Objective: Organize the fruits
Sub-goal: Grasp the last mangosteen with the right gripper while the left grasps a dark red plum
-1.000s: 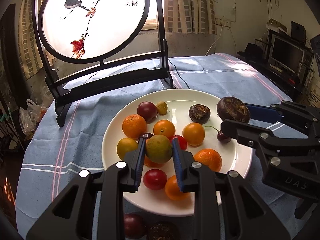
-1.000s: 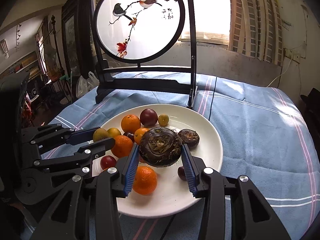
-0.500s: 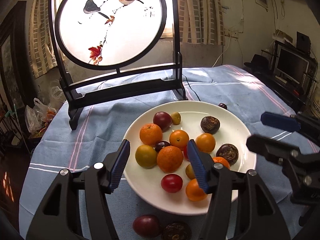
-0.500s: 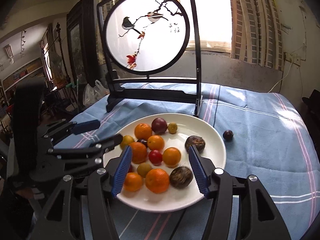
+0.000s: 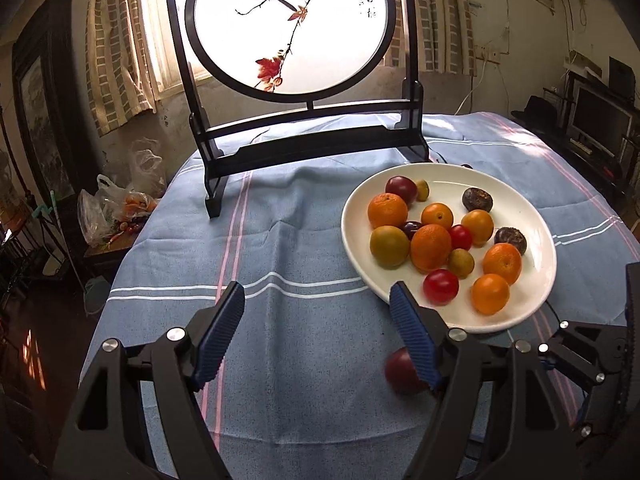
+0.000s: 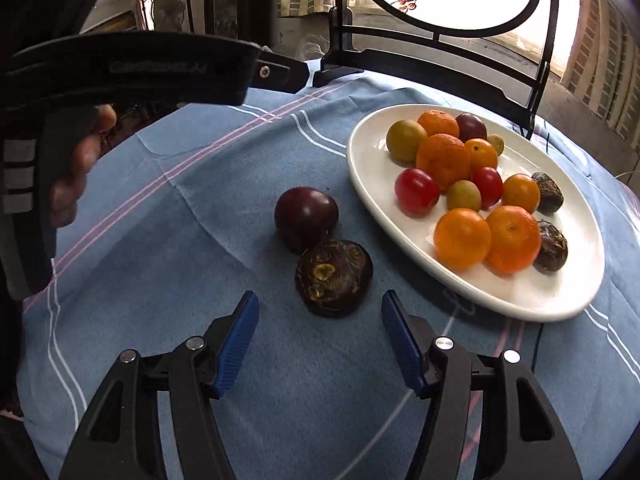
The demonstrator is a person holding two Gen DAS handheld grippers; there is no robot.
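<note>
A white plate [image 5: 516, 200] on the blue cloth holds several fruits: oranges, red tomatoes, greenish ones and dark wrinkled ones. My left gripper [image 5: 316, 292] hangs over bare cloth left of the plate, its jaws opening with nothing between them. A purple plum [image 5: 400, 372] lies partly hidden behind its right finger. In the right wrist view the plum [image 6: 306, 218] touches a dark wrinkled fruit [image 6: 334, 276] on the cloth, left of the plate [image 6: 372, 168]. My right gripper [image 6: 320, 300] is just short of the wrinkled fruit, jaws opening, pads clear of it.
A round painted screen [image 5: 288, 28] on a black stand [image 5: 312, 148] rises behind the plate. Plastic bags [image 5: 120, 208] sit off the table's left edge and a monitor [image 5: 600, 120] stands far right. A hand [image 6: 76, 160] holds the left gripper at the upper left.
A second ago the left gripper held a greenish fruit and the right a dark wrinkled one over the plate. Both let go, opened and drew back; the right dropped toward the fruits on the cloth.
</note>
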